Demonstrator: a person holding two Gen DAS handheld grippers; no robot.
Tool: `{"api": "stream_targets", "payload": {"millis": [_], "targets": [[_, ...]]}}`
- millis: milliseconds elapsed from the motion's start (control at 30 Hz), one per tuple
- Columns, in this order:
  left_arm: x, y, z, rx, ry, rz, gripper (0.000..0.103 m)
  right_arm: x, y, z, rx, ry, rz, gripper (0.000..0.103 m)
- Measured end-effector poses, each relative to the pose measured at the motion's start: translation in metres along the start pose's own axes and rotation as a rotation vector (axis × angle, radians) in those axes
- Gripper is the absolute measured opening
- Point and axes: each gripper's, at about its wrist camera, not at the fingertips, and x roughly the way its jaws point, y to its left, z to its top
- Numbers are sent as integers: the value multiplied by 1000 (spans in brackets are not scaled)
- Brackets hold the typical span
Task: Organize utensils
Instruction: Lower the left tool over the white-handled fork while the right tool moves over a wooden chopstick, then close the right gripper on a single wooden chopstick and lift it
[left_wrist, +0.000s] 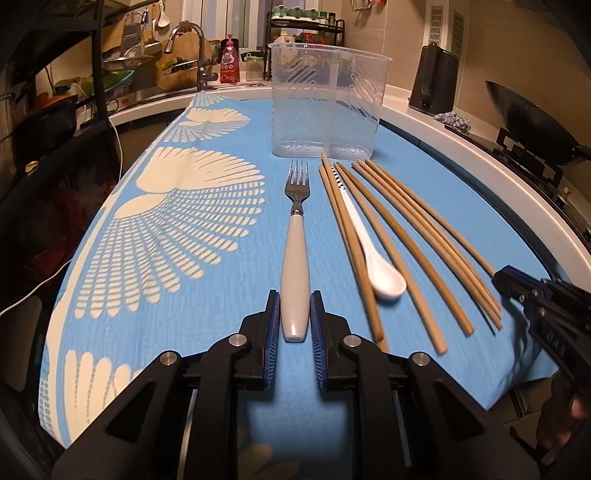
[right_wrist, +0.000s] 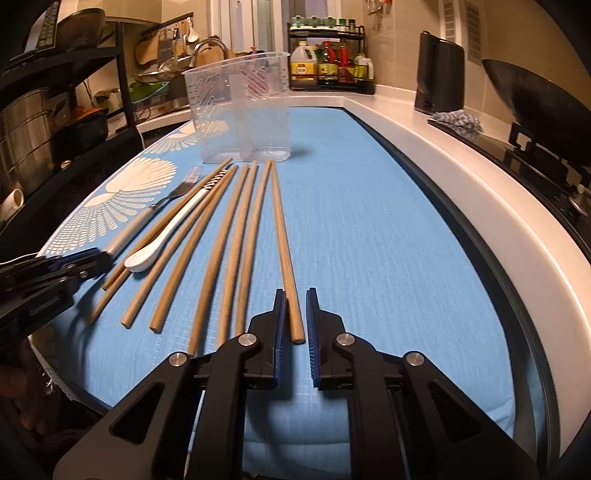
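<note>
While the blue cloth (left_wrist: 207, 332) with its cream fan pattern covers the table (right_wrist: 424, 122), a clear plastic holder (left_wrist: 325, 107) stands upright at the far end of it, split inside into compartments and ribbed with slanted slots. Everything else lies on the cloth on the near side of that holder.

Just in front of the holder, the wooden chopsticks (left_wrist: 399, 229) lie flat in a loose fan, plain tan rods with their long axes running from the holder's base toward the cameras; their far tips gather close to the holder and their near ends spread apart. In the right wrist view, the rightmost chopstick (right_wrist: 284, 243) lies a little apart from the rest, pointing almost straight at the holder.

Left of the chopsticks, the fork (left_wrist: 295, 258) has a cream handle and dark metal tines; its long axis runs straight toward the holder, tines at the holder end.

Among the left chopsticks, the white spoon (left_wrist: 373, 258) lies with its bowl away from the holder and its striped handle tip toward it.

Opened only slightly wider than the fork's handle, the left gripper (left_wrist: 294, 306) has its blue-padded fingers (left_wrist: 272, 321) on either side of the handle's near end, close but with a sliver of gap showing. The right gripper (right_wrist: 295, 306) is likewise partly open, its fingers (right_wrist: 314, 325) straddling the near end of the rightmost chopstick without clamping it.
</note>
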Motion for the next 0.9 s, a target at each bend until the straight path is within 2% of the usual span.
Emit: {"api": "stream_targets", "payload": {"millis": [267, 500, 633, 900], "targets": [[-14, 16, -16, -41, -54, 0, 19, -7, -16, -7, 35, -7, -33, 13], [-10, 8, -18, -32, -94, 10, 32, -5, -16, -6, 16, -21, -14, 16], [-9, 8, -18, -32, -105, 12, 33, -3, -18, -4, -2, -30, -8, 19], [-9, 7, -21, -36, -123, 23, 33, 2, -16, 0, -32, -35, 41, 20]]}}
